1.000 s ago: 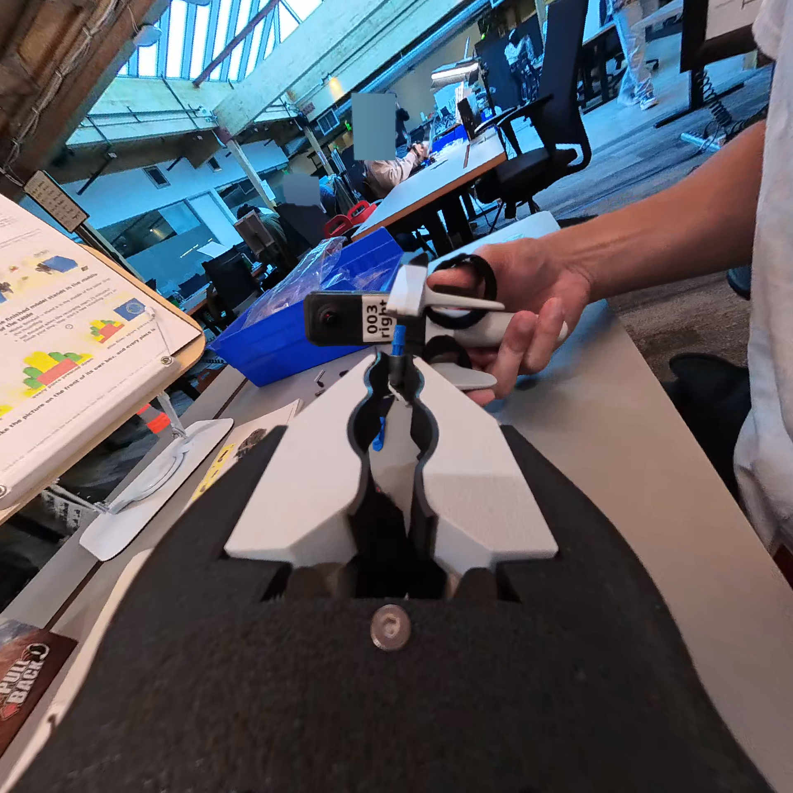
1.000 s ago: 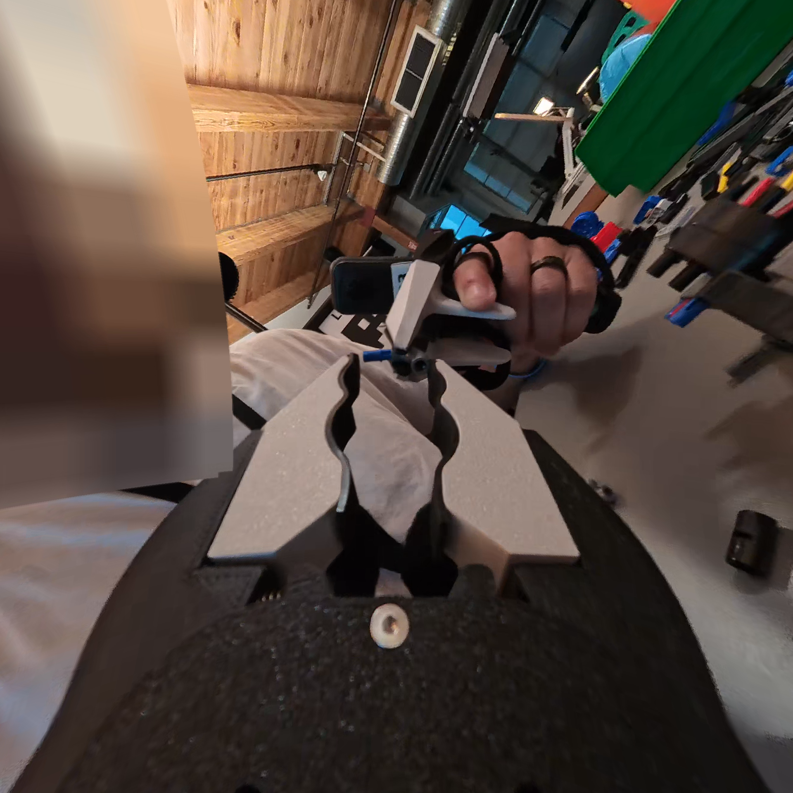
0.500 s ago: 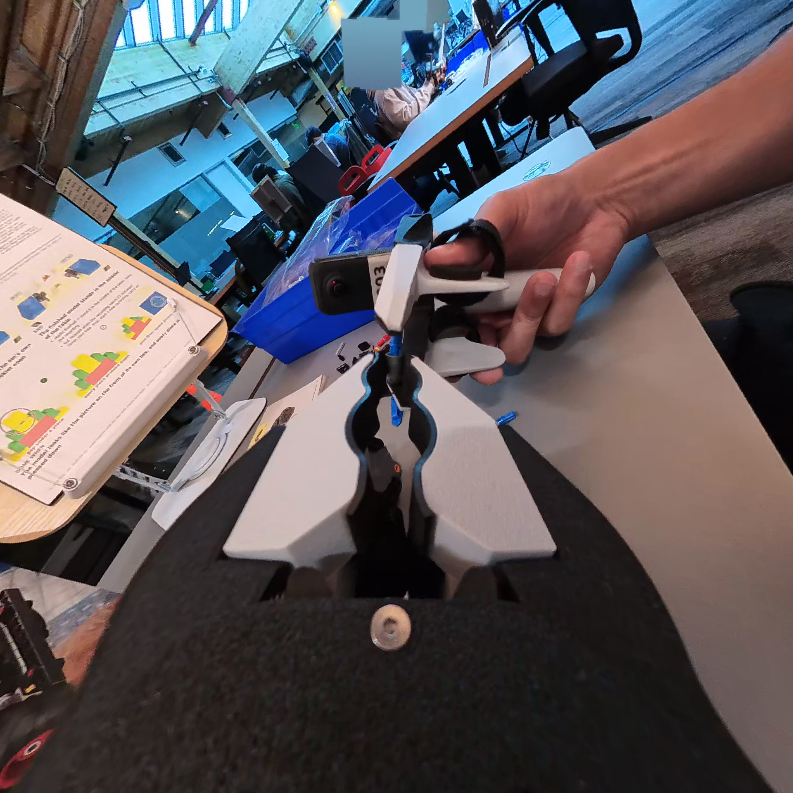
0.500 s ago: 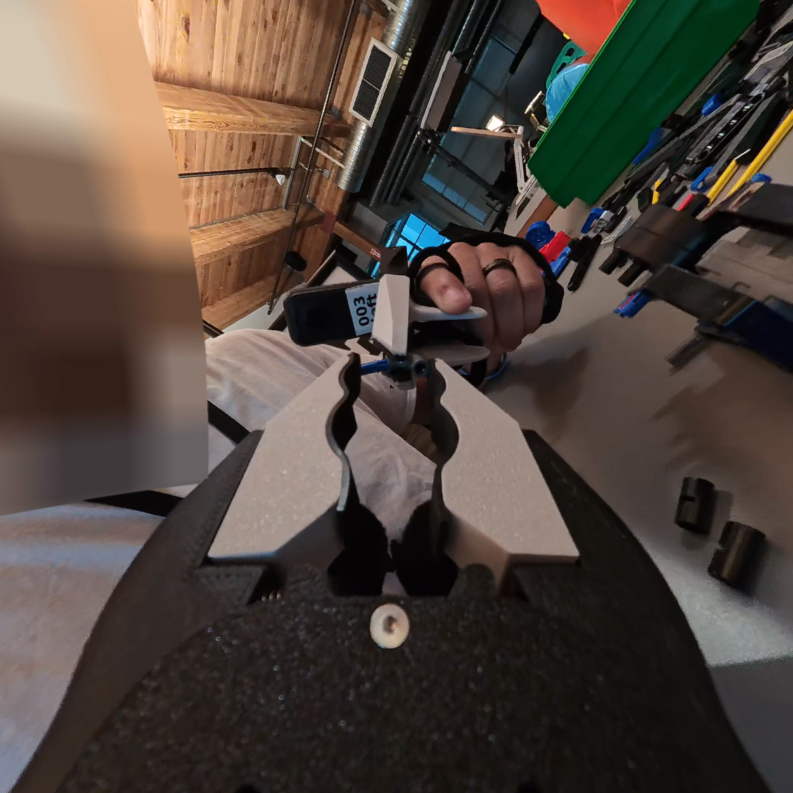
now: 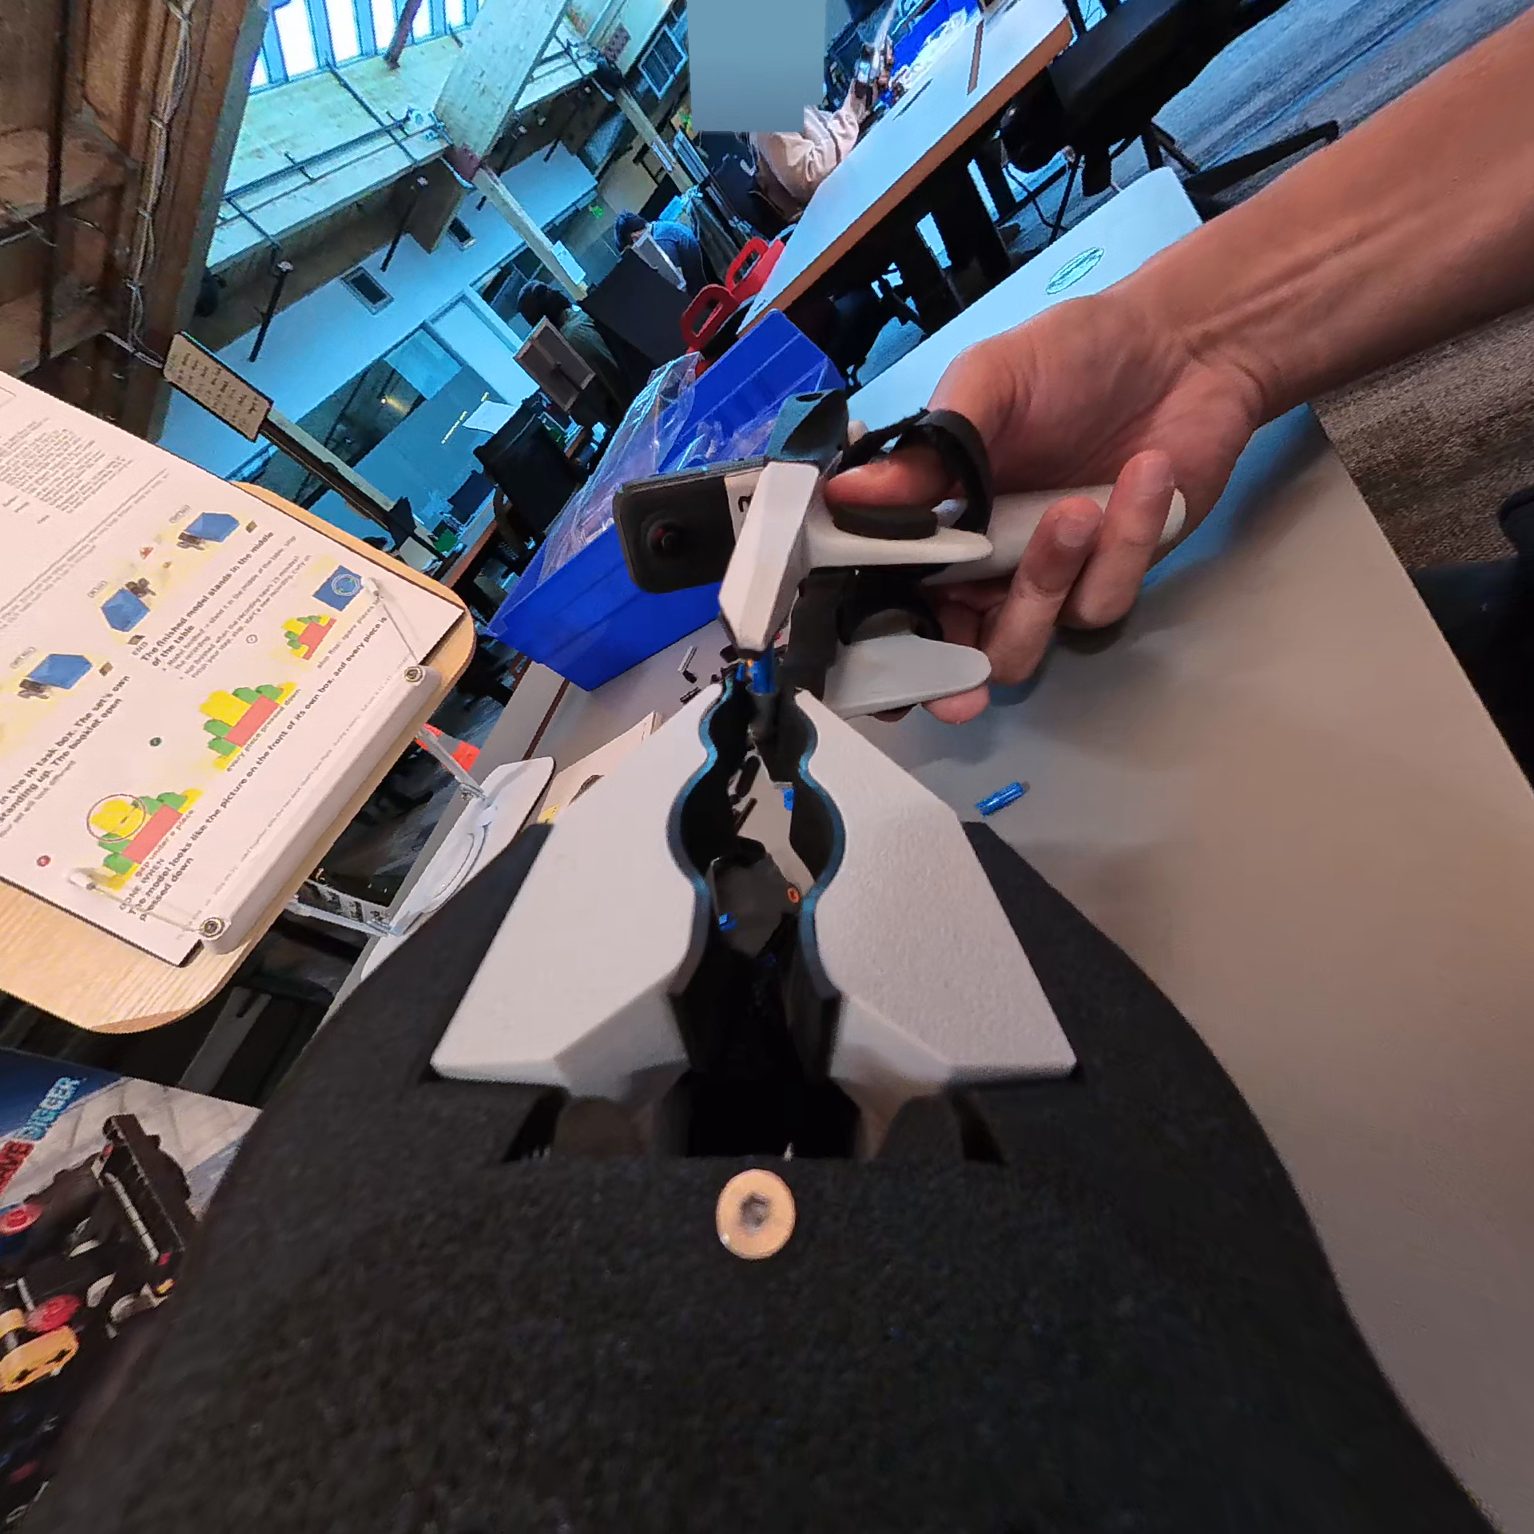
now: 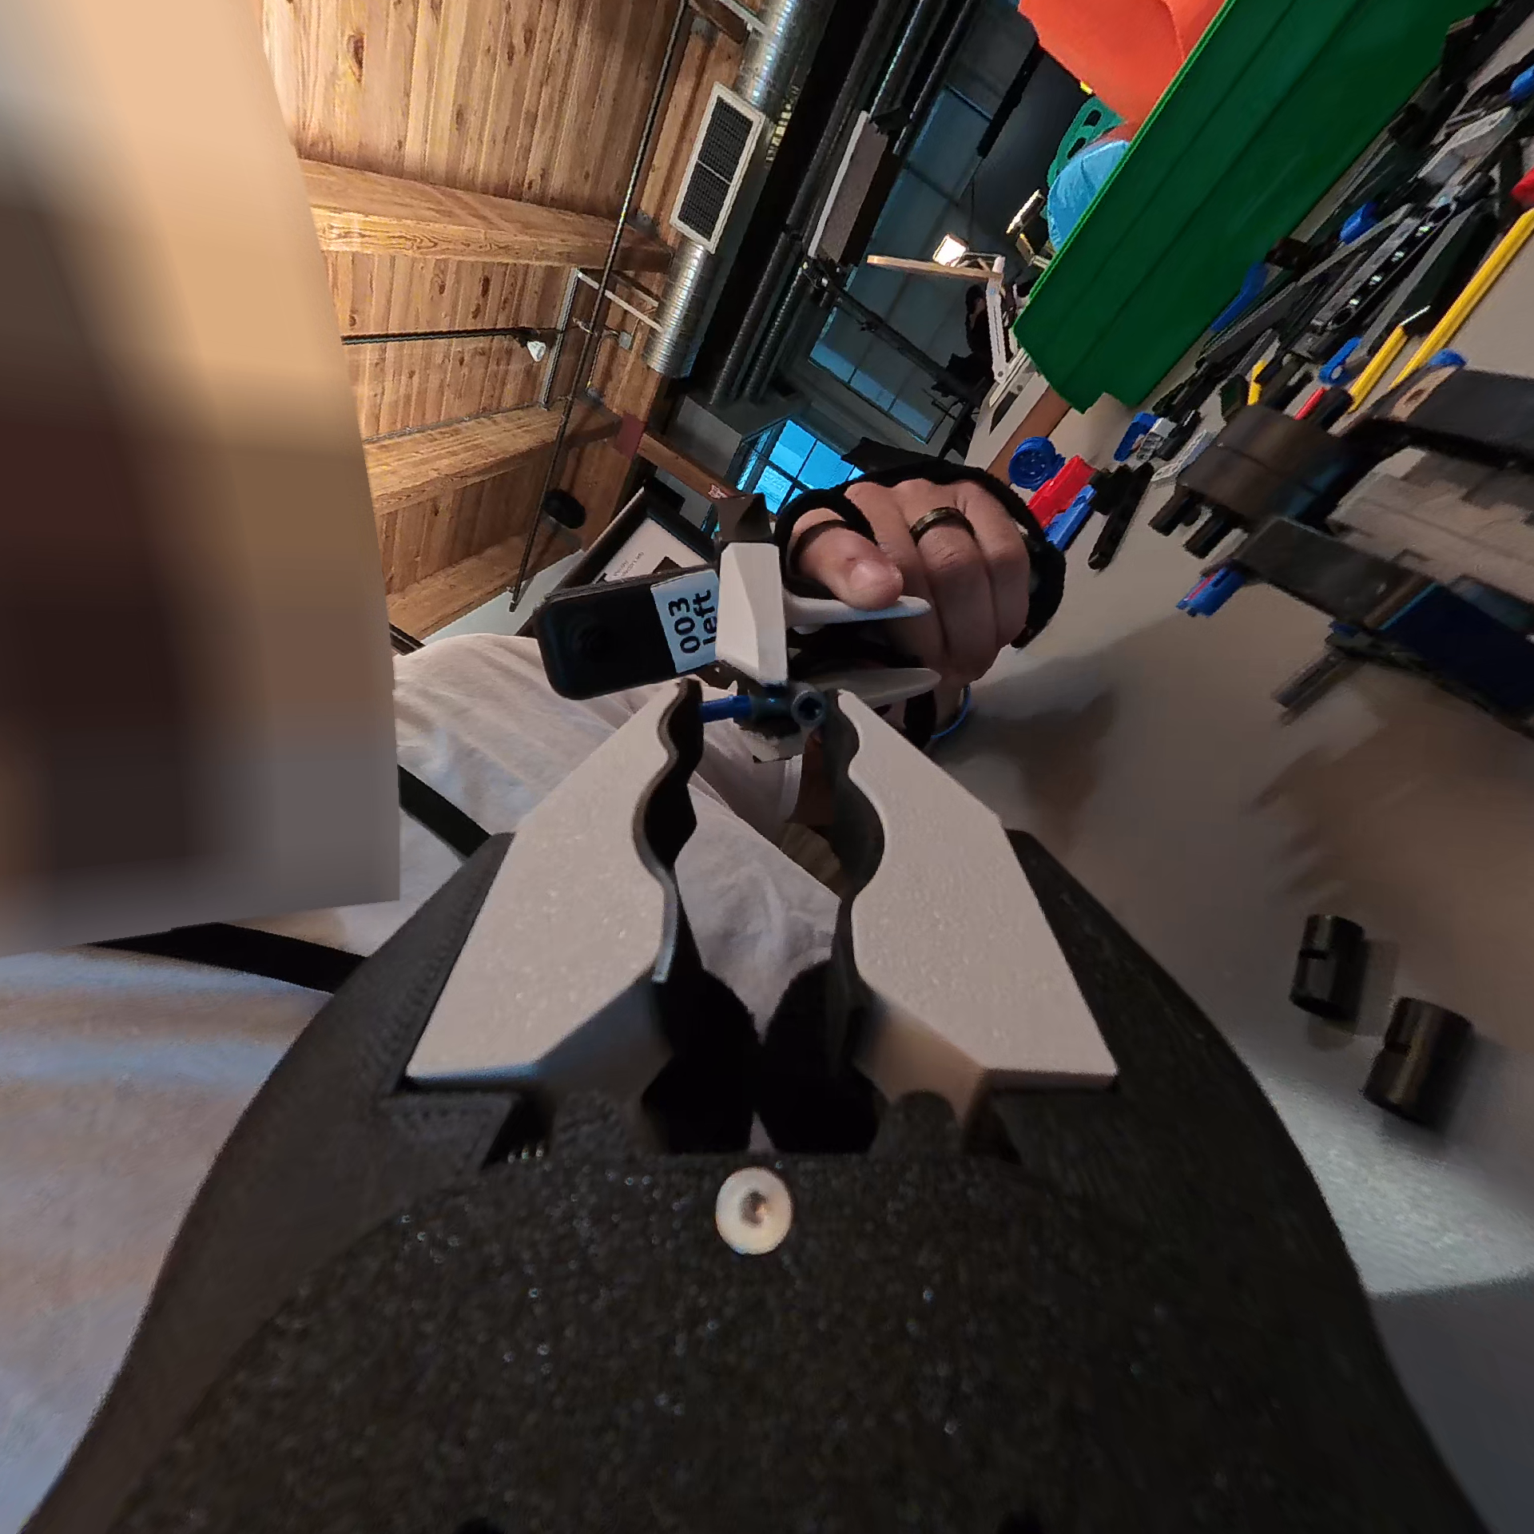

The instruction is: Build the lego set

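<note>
My left gripper (image 5: pixel 757 715) is shut on a small dark lego piece with blue pins (image 5: pixel 762 676), held above the grey table (image 5: pixel 1245 913). My right gripper (image 6: pixel 764 704) faces it tip to tip. Its jaws stand a little apart, one tip on the end of the blue pin (image 6: pixel 720 710) and the other on the dark round connector (image 6: pixel 809 710), so it pinches the same piece. The right gripper also shows in the left wrist view (image 5: pixel 751 639), held in a hand, and the left gripper shows in the right wrist view (image 6: pixel 776 682).
A blue bin (image 5: pixel 664 573) and an instruction sheet on a stand (image 5: pixel 166 705) are behind. A loose blue pin (image 5: pixel 1000 801) lies on the table. Two black cylinders (image 6: pixel 1328 967) lie near. Many loose parts (image 6: pixel 1328 290) and a green bin (image 6: pixel 1245 207) are farther off. Less than 4 cm separates the two grippers' tips.
Both grippers have moved together, still joined at the small piece, and both views have swung. Neither jaw gap has changed.
</note>
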Demonstrator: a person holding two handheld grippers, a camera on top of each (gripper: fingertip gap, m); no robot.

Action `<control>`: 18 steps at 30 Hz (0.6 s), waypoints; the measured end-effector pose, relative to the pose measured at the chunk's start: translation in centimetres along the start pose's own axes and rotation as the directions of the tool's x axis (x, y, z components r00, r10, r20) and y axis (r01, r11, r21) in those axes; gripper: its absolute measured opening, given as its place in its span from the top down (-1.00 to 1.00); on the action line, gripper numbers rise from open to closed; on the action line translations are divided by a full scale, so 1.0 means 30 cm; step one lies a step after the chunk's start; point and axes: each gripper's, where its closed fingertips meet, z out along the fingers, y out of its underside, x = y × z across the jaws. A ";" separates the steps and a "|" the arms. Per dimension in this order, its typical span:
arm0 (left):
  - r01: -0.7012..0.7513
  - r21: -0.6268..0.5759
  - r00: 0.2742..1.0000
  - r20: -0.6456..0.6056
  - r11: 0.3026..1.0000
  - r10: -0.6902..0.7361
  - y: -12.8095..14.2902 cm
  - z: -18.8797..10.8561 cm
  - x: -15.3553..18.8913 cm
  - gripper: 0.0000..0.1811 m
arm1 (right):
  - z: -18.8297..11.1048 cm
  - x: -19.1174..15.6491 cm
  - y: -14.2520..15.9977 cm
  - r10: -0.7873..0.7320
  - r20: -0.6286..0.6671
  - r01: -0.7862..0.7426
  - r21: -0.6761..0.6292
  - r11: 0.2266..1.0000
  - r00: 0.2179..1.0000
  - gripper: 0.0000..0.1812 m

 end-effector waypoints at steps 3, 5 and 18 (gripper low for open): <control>0.014 0.006 1.000 -0.002 1.000 -0.014 -0.003 0.000 0.000 0.94 | 0.001 -0.002 0.000 -0.010 -0.004 0.010 0.003 1.000 1.000 0.69; 0.023 0.006 1.000 -0.004 1.000 -0.023 -0.003 0.000 -0.003 0.94 | 0.001 0.001 -0.006 -0.021 -0.014 0.021 0.020 1.000 1.000 0.69; 0.062 -0.006 0.998 0.001 0.998 -0.062 0.014 -0.009 -0.014 0.94 | -0.005 0.006 -0.011 -0.087 -0.062 0.088 0.002 0.996 0.994 0.54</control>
